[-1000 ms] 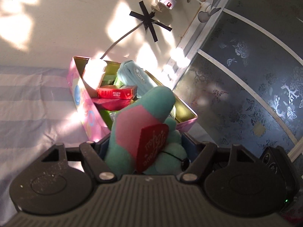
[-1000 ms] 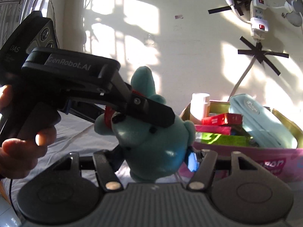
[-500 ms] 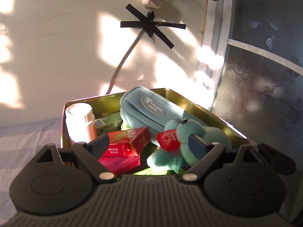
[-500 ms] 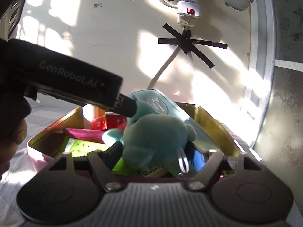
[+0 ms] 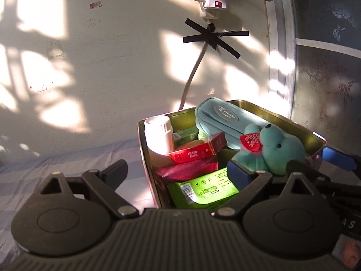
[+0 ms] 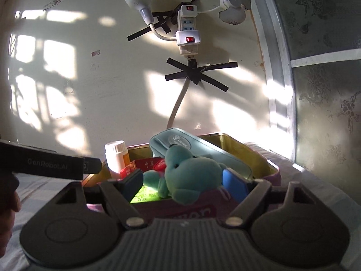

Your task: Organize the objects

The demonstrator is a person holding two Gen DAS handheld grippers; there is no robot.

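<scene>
A teal plush bear (image 5: 279, 151) with a red heart lies inside the open tin box (image 5: 255, 109) on top of other items. The box also holds a white bottle (image 5: 159, 139), a red carton (image 5: 196, 152), a green packet (image 5: 203, 186) and a light blue pouch (image 5: 225, 119). My left gripper (image 5: 176, 172) is open and empty, straddling the box's left wall. My right gripper (image 6: 183, 181) is open around the bear (image 6: 189, 176) at the box's near edge; its fingers stand apart from the plush. The box (image 6: 261, 158) shows in the right wrist view too.
The box sits on a pale striped cloth (image 5: 56, 158) against a cream wall. A power strip (image 6: 187, 33) and cable are taped to the wall. A patterned glass door (image 5: 329, 79) stands at the right. The left gripper's body (image 6: 49, 163) crosses the right wrist view.
The bear was carried by both grippers from left of the box into it. Both grippers have opened; the left one has drawn back to the left.
</scene>
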